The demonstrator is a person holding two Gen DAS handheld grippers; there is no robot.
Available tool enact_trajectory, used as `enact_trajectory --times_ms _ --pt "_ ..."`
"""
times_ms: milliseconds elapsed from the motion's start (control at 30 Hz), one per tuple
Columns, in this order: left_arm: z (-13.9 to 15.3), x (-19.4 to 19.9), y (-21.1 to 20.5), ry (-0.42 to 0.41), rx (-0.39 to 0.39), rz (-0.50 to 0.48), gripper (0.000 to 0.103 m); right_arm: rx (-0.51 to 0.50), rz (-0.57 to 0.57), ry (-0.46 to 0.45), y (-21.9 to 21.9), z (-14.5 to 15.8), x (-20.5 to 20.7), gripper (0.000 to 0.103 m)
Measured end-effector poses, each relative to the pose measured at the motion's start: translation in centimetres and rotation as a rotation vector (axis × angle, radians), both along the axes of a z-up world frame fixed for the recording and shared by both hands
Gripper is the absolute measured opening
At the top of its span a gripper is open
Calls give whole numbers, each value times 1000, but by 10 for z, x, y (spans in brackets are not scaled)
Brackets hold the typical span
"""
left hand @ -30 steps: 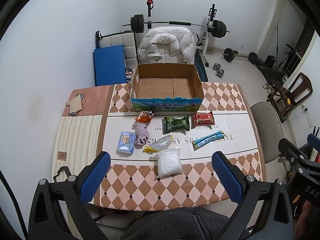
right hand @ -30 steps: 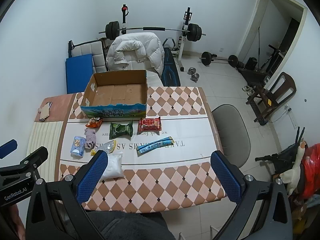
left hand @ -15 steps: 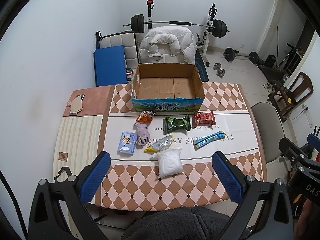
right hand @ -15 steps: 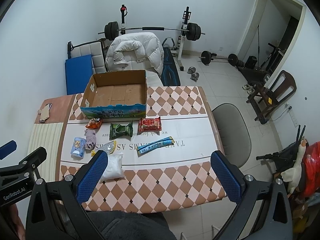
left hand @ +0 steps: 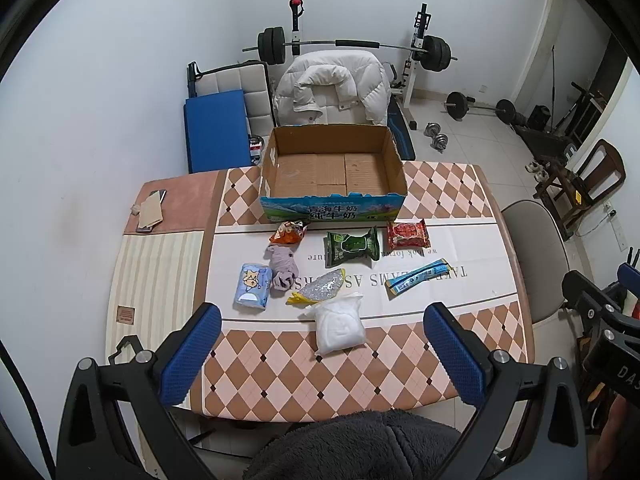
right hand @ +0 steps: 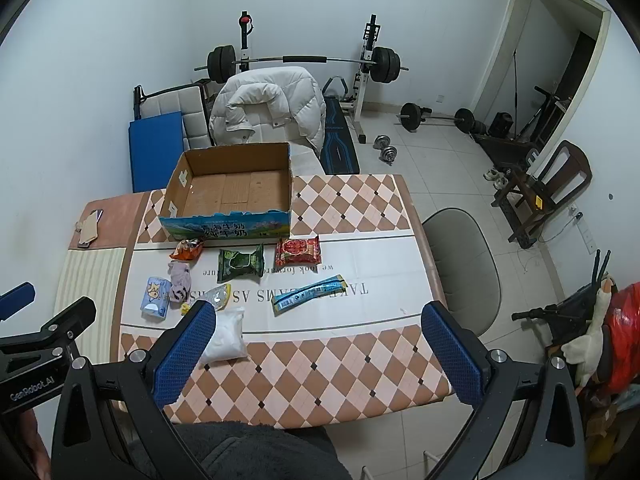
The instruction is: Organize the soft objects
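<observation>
An open cardboard box [left hand: 332,168] [right hand: 232,184] stands empty at the table's far side. In front of it lie soft packets: an orange snack bag [left hand: 287,232], a green packet [left hand: 351,246], a red packet [left hand: 408,234], a blue stick pack [left hand: 418,277], a purple cloth toy [left hand: 282,266], a light blue tissue pack [left hand: 252,286], a silver-yellow pouch [left hand: 318,291] and a white pouch [left hand: 340,322] [right hand: 226,334]. My left gripper [left hand: 320,354] and right gripper [right hand: 316,354] hang open high above the near table edge, holding nothing.
The checkered table [left hand: 360,364] has a grey chair [right hand: 464,268] at its right side. A phone and card [left hand: 150,210] lie at the far left corner. Behind are a white jacket on a chair [left hand: 332,88], a barbell rack [left hand: 348,44] and a blue mat [left hand: 216,128].
Both views have drifted only slightly; the objects on the table lie as before and both grippers stay open.
</observation>
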State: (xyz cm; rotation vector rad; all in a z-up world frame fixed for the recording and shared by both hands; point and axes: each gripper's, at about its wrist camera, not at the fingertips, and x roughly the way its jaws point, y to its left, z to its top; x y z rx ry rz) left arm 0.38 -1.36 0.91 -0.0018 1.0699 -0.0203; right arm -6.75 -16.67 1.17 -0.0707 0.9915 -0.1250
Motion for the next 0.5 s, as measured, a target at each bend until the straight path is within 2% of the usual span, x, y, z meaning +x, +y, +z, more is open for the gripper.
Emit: enact_trajectory --times_ms 267,400,500 --pt "-3 1 -1 0 4 4 103 4 0 0 -1 -3 -1 103" --pt "-26 16 12 15 18 26 103 34 -12 30 -2 -9 13 103" --pt "-55 36 34 51 53 70 103 43 -10 78 2 -31 32 103"
